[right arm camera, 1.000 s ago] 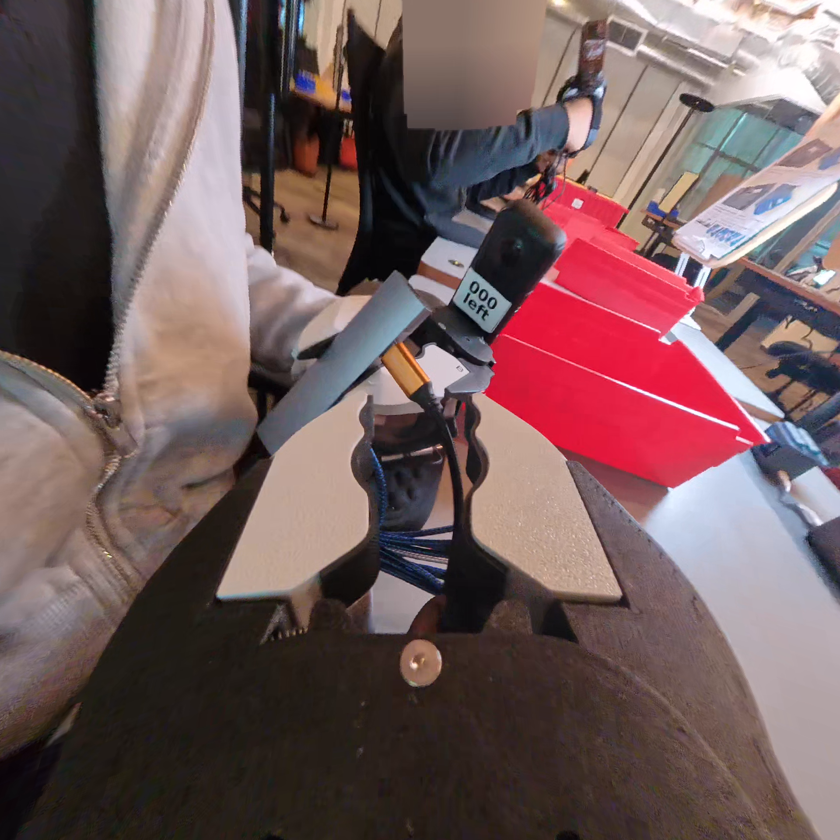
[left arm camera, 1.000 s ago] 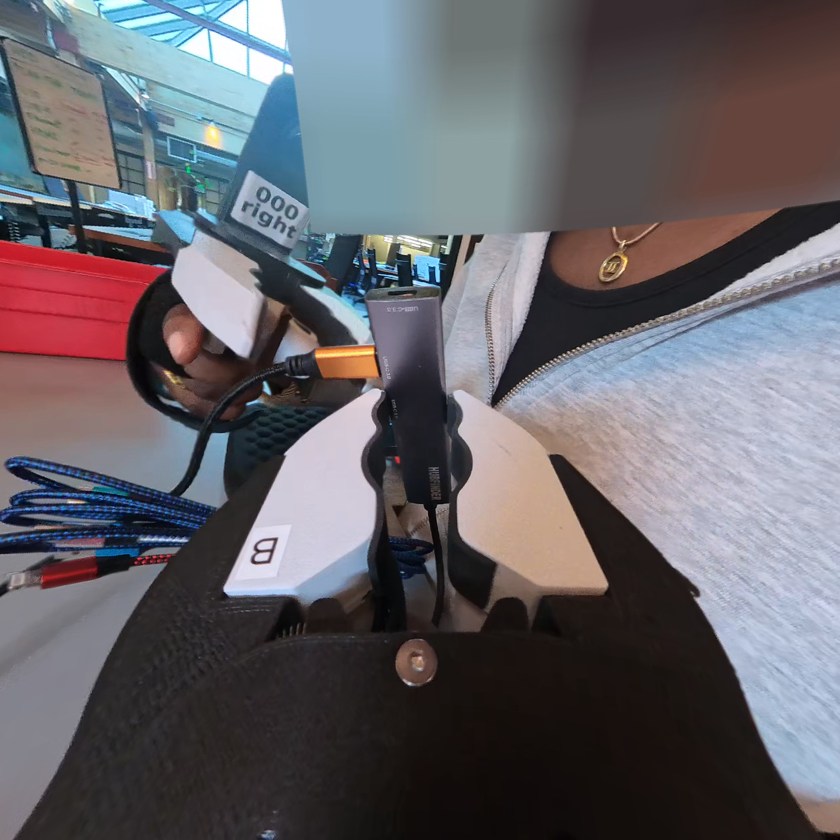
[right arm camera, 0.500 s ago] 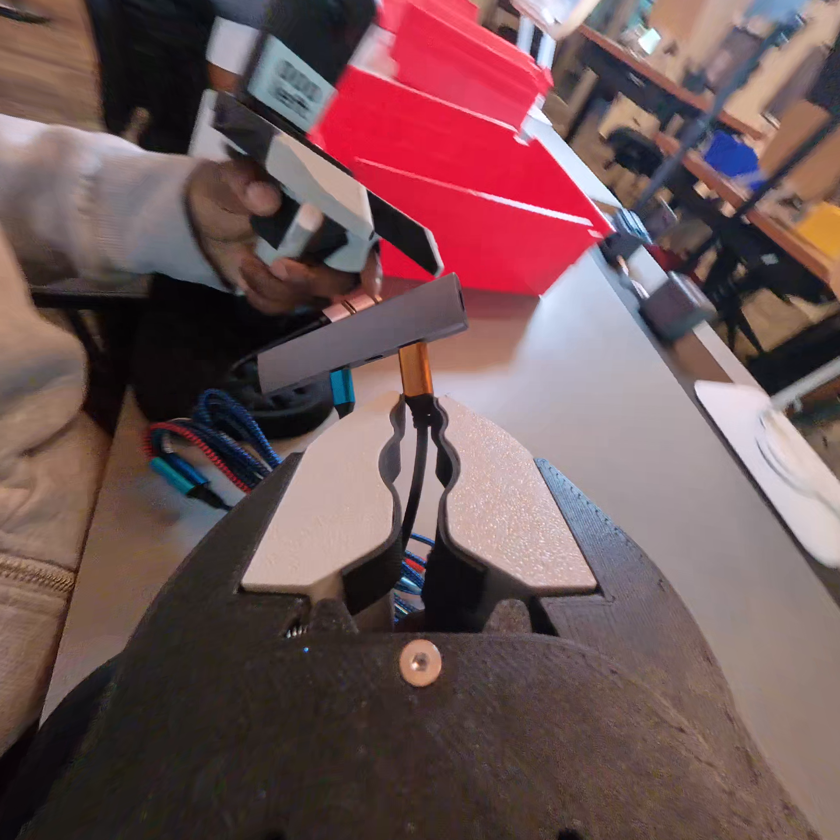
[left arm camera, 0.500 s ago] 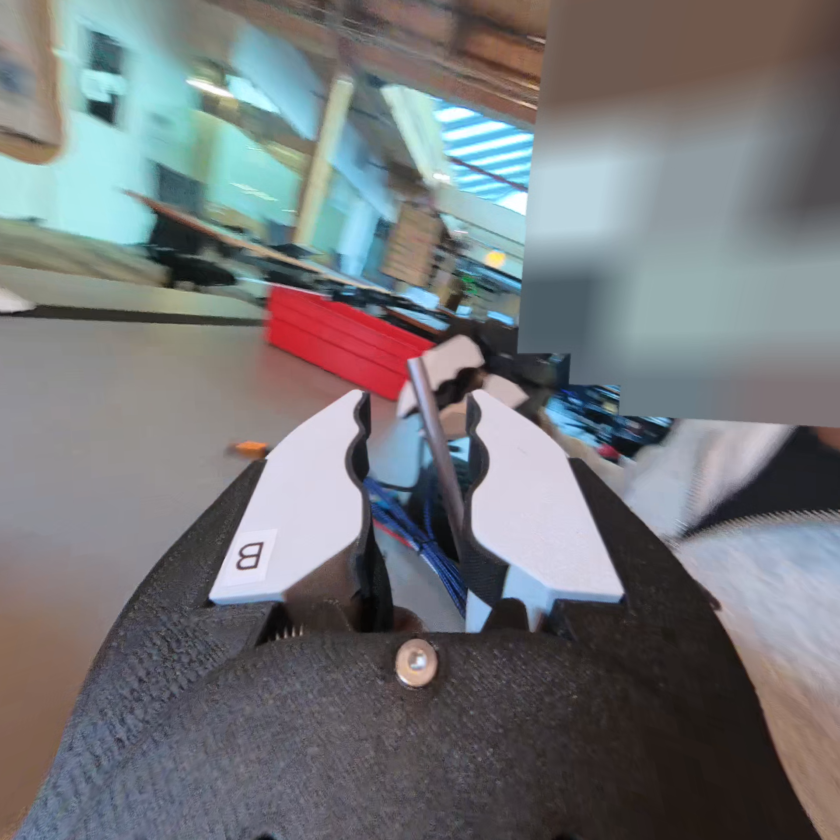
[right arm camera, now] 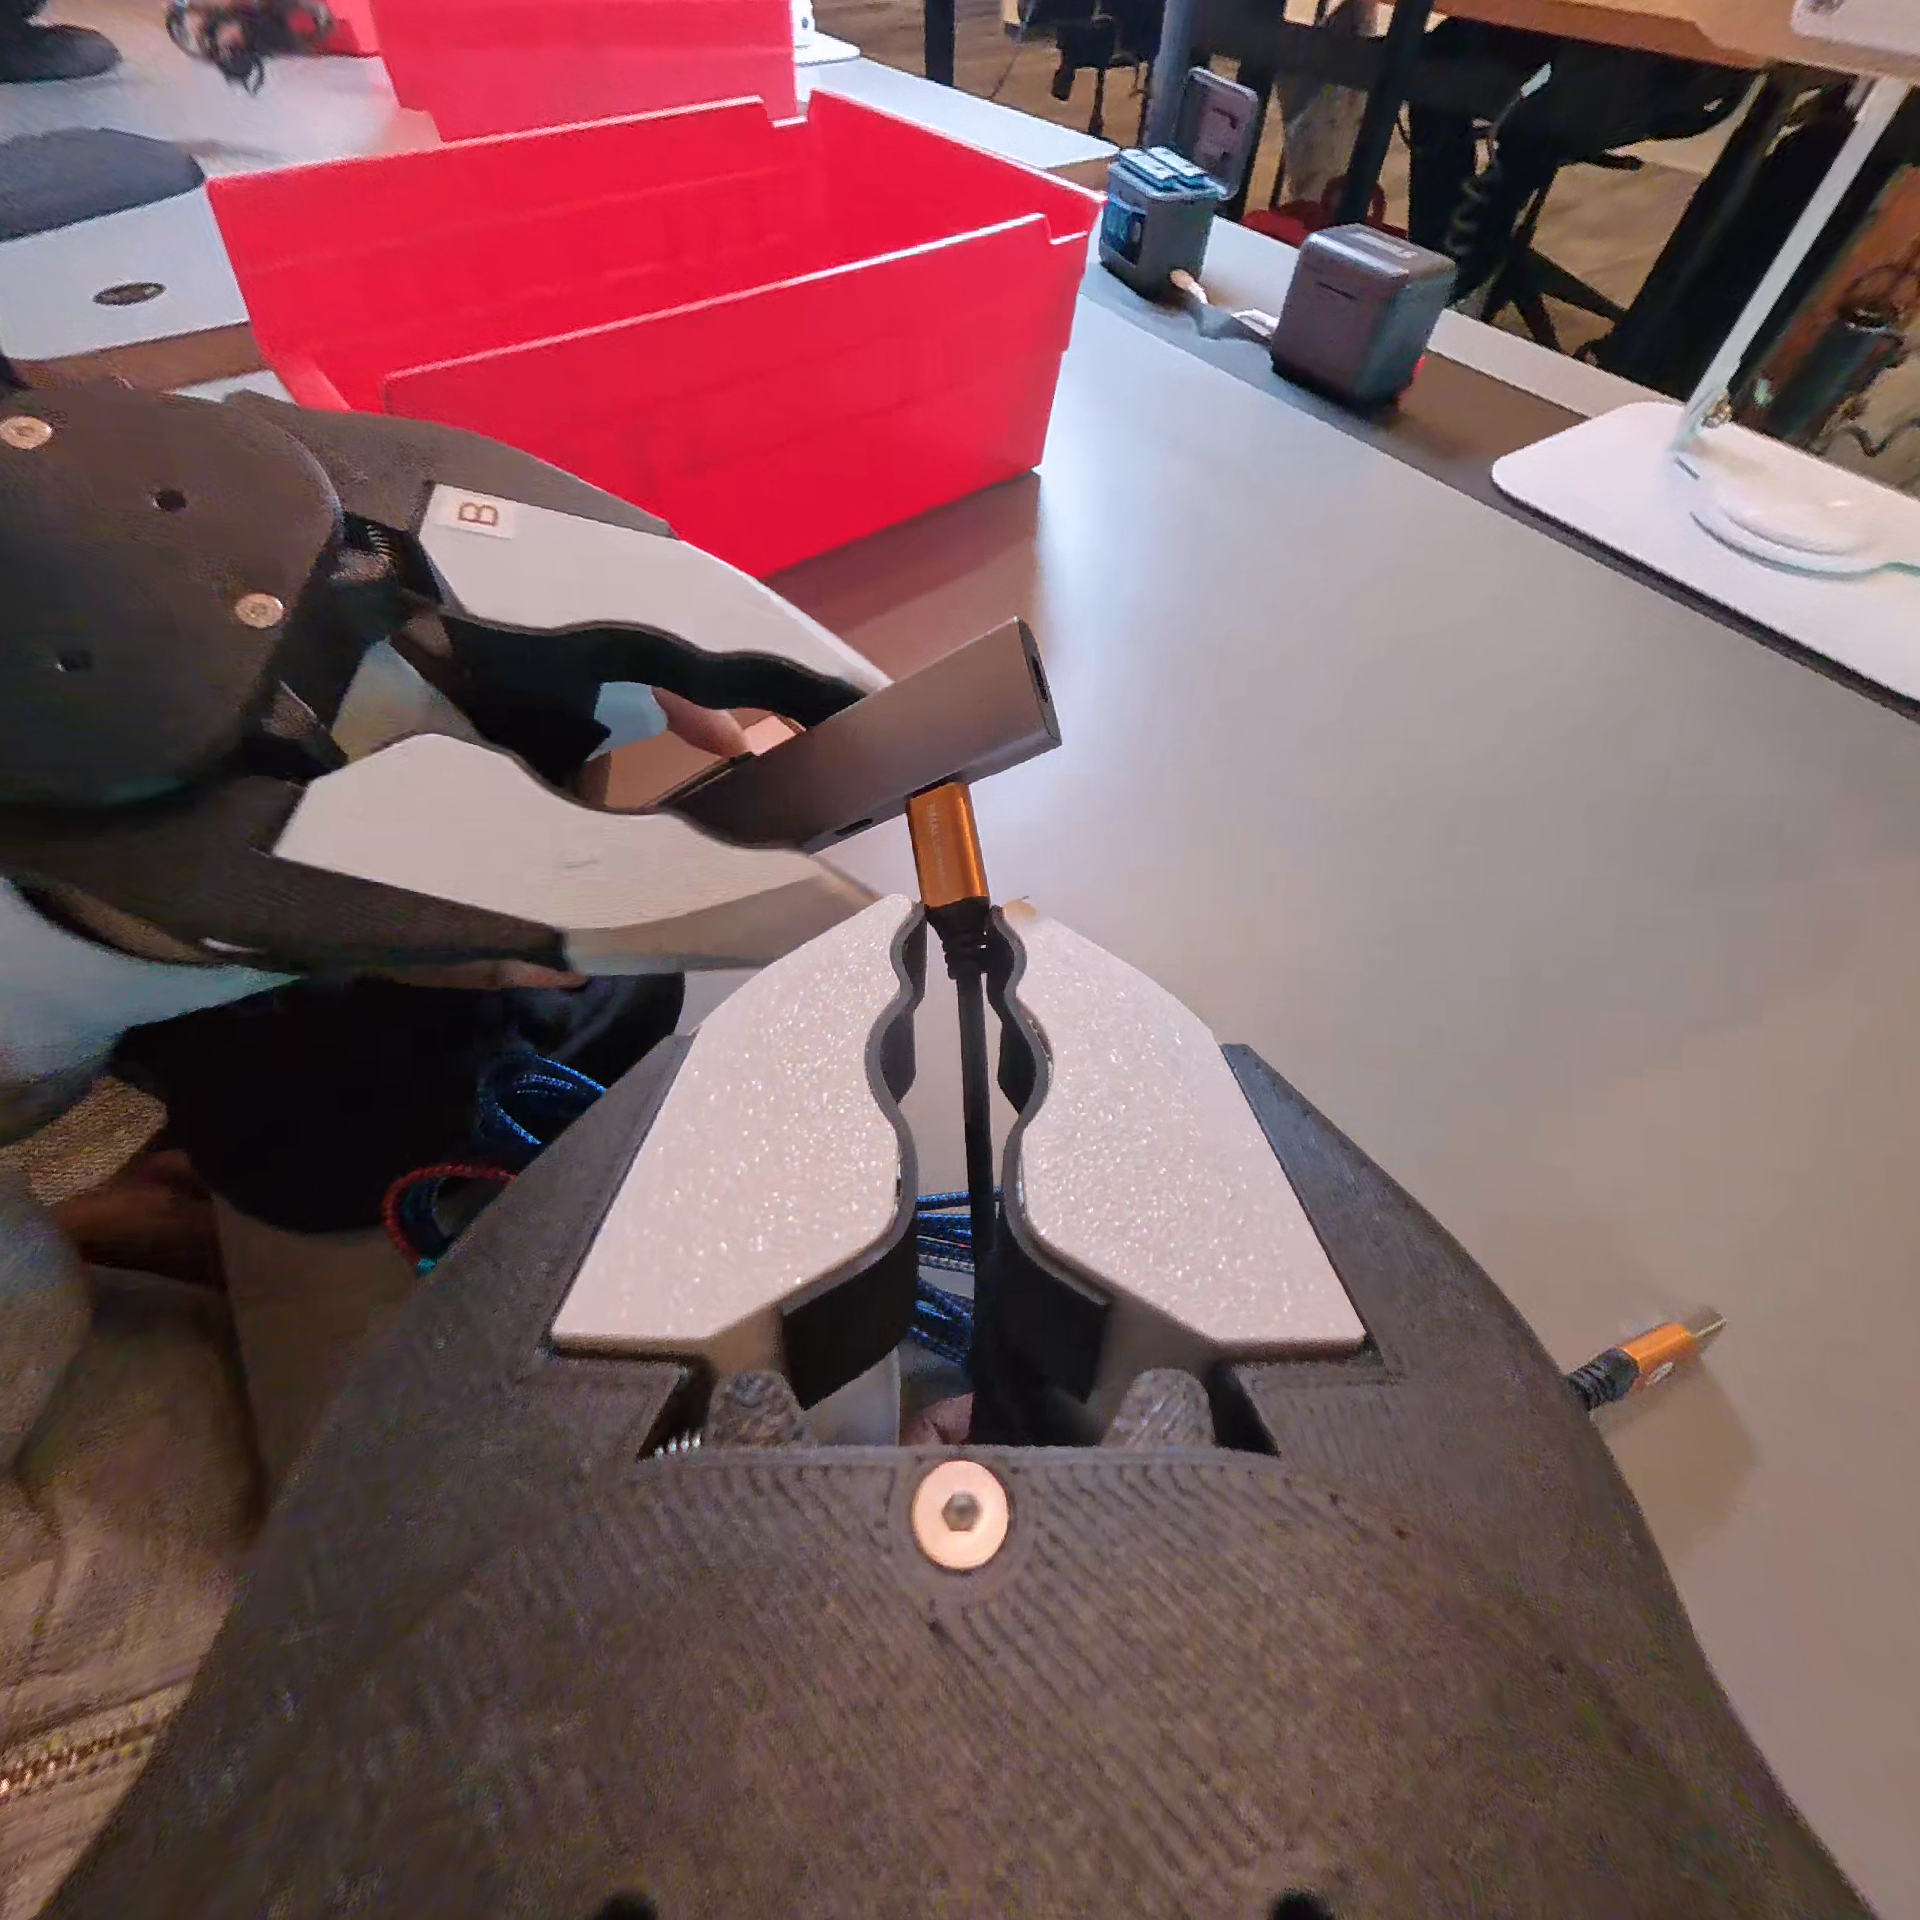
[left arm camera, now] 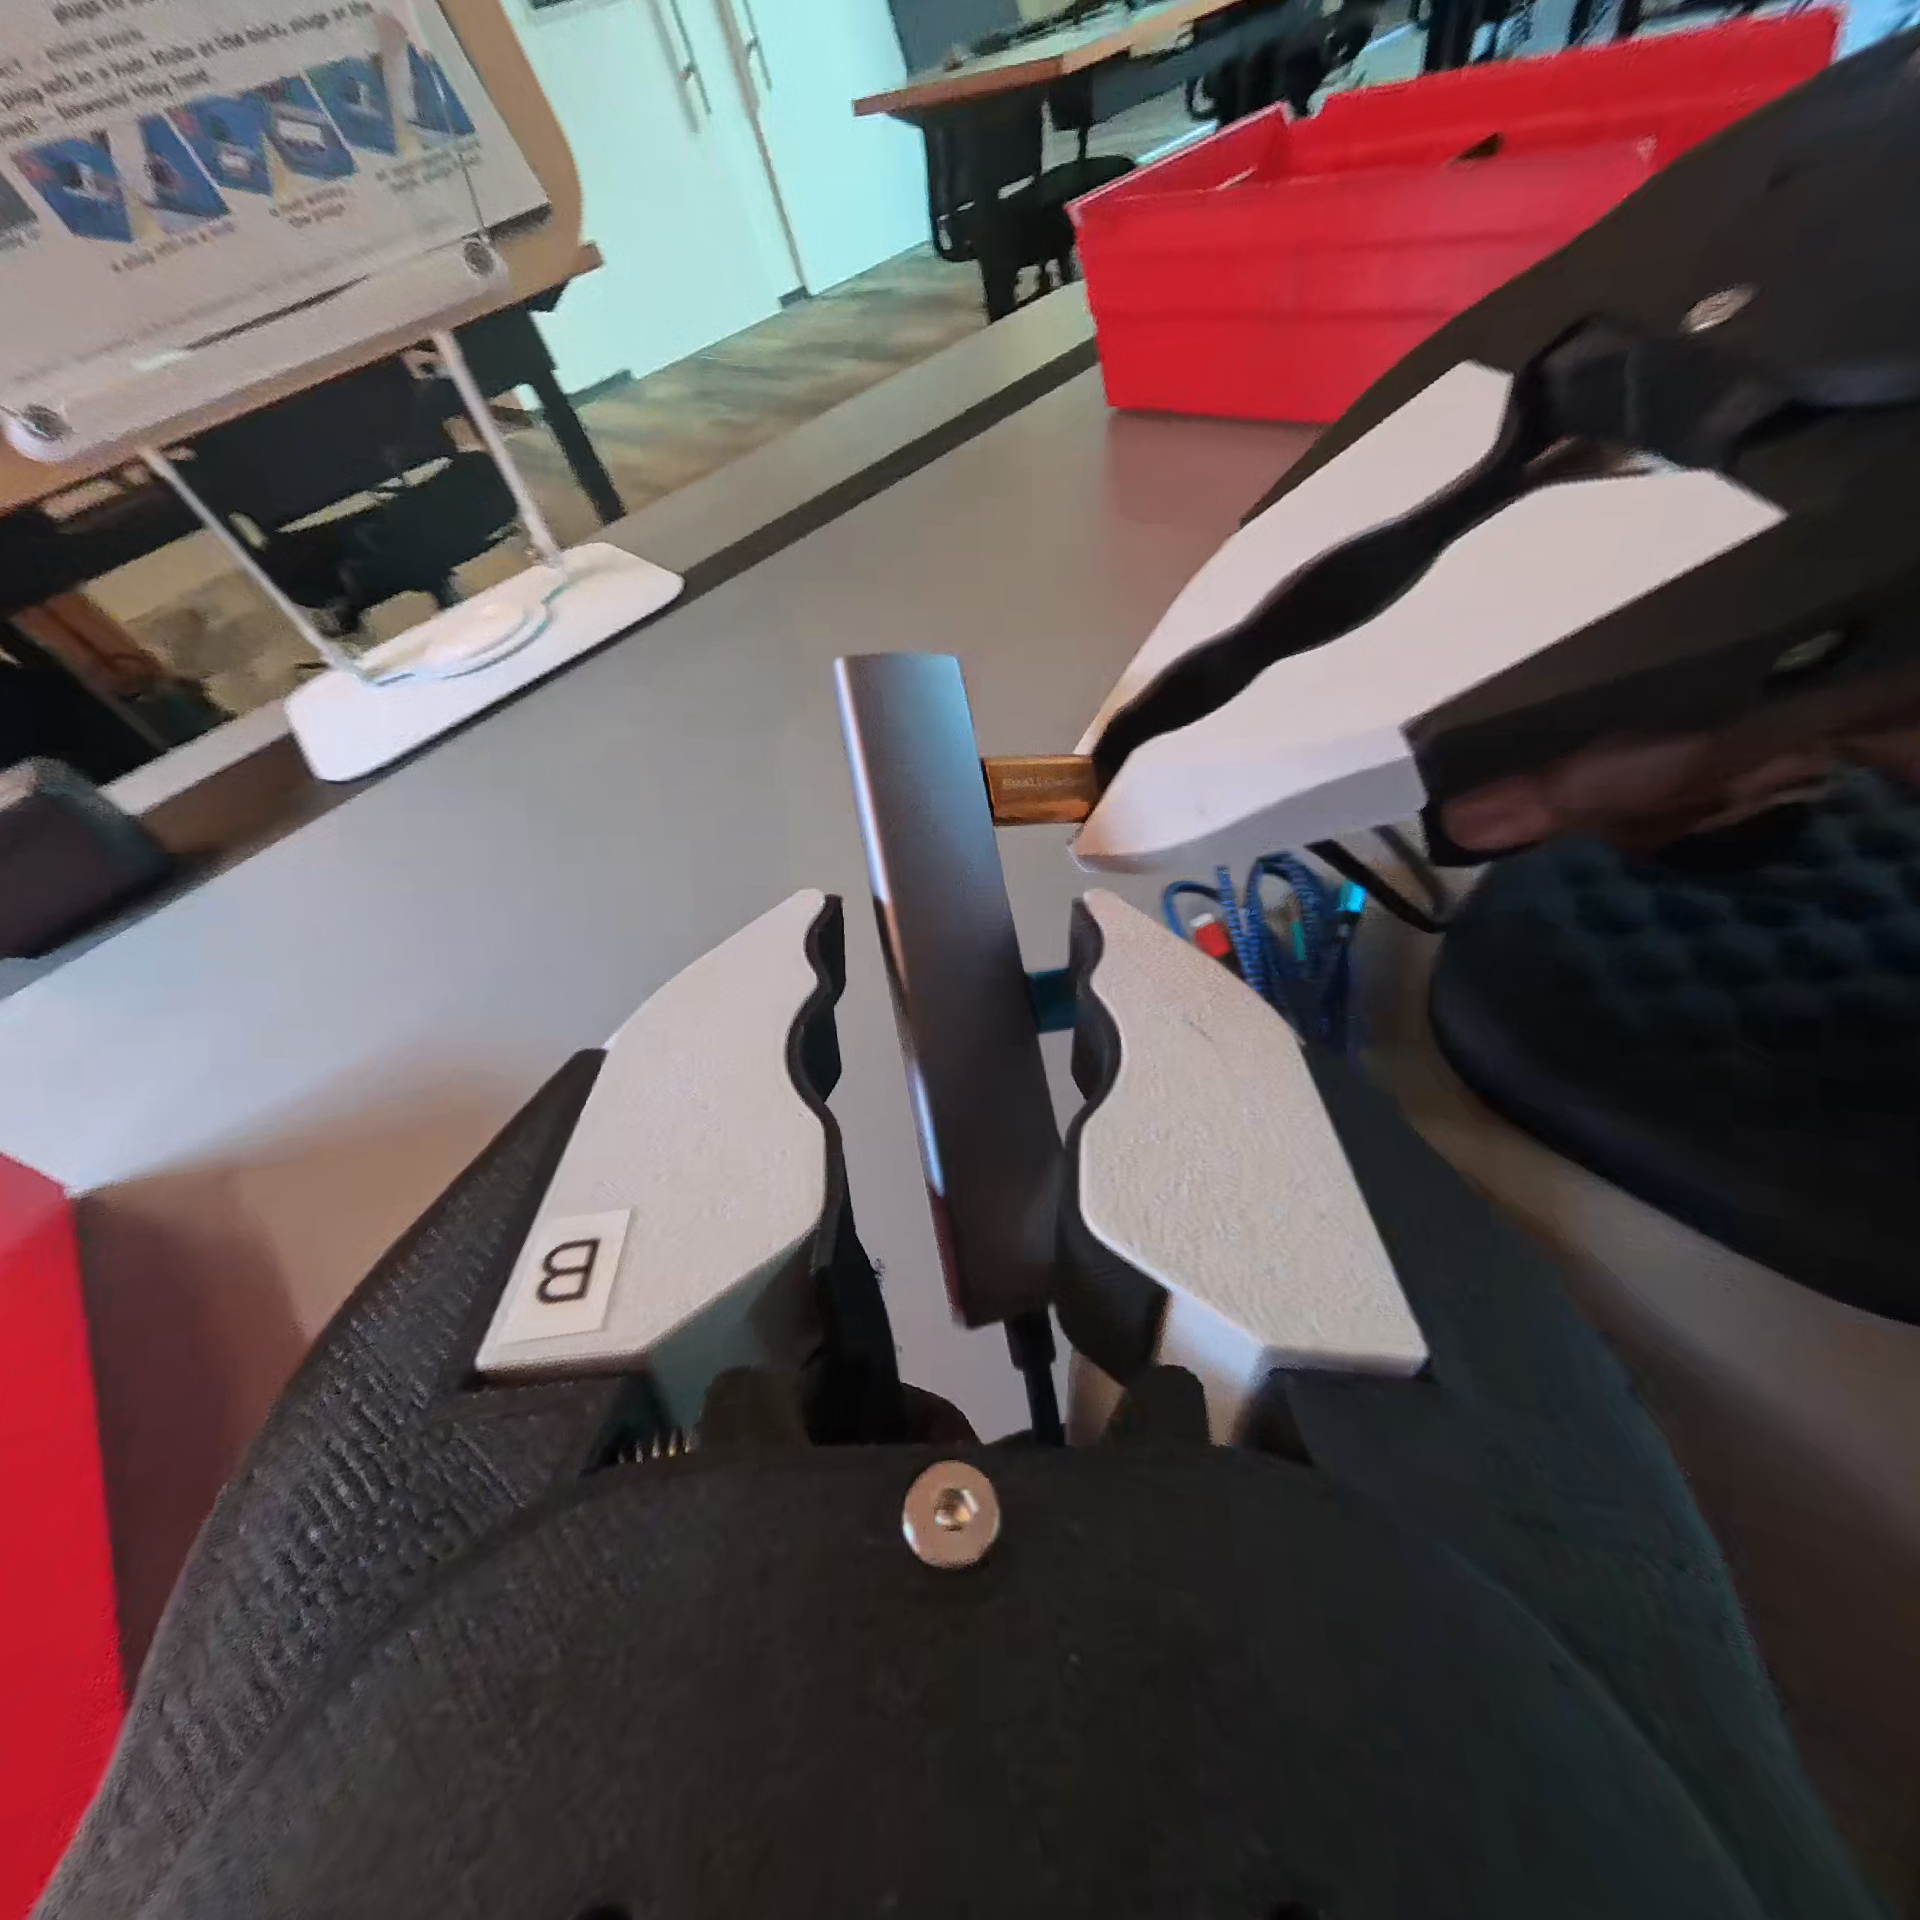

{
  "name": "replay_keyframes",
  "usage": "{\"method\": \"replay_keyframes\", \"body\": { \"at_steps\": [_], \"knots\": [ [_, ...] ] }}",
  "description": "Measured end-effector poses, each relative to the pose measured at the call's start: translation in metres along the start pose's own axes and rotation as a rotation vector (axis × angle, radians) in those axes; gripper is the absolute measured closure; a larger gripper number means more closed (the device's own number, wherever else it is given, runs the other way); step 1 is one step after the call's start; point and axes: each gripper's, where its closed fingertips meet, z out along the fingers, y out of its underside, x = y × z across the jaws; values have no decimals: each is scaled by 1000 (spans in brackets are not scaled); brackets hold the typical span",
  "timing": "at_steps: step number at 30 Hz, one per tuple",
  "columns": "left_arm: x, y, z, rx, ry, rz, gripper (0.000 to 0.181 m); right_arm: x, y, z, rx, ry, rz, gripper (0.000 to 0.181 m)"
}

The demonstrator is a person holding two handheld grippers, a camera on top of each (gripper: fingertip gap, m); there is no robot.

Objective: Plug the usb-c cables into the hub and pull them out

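Above the matte table [right arm camera: 1351,831], left gripper [left arm camera: 951,997] jaws clamp the slab-shaped hub [left arm camera: 940,966]; right gripper [right arm camera: 961,935] jaws pinch the orange-sleeved cable [right arm camera: 948,844].

Glossy metal hub [left arm camera: 940,966], grainy matt plastic tool [left arm camera: 951,940].
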Motion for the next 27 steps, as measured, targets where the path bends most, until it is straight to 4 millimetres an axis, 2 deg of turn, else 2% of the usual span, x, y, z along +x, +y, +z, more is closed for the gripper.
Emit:
{"method": "replay_keyframes", "body": {
  "at_steps": [2,5,8,12,14,16,20,24,27],
  "knots": [
    [-7,-1,3,-3,-64,88,154,-1,-1,2,-4,31,-2,171],
    [-15,5,6,-35,-134,189,157,-3,1,5,-10,59,-16,172],
    [-16,15,9,-83,-96,121,157,-3,6,10,-10,117,-111,172],
    [-17,22,12,-131,-60,48,157,4,7,15,-10,318,-366,169],
    [-16,25,14,-152,-31,24,157,9,2,15,-22,464,-579,155],
    [-14,27,15,-158,-1,-5,157,7,-2,17,-36,515,-709,154],
    [-10,27,14,-148,86,-77,157,5,1,24,-58,477,-729,169],
    [-13,31,15,-157,92,-113,157,7,4,30,-110,456,-735,169],
    [-15,41,19,-197,62,-133,157,8,15,37,-164,423,-659,169]
  ]
}}
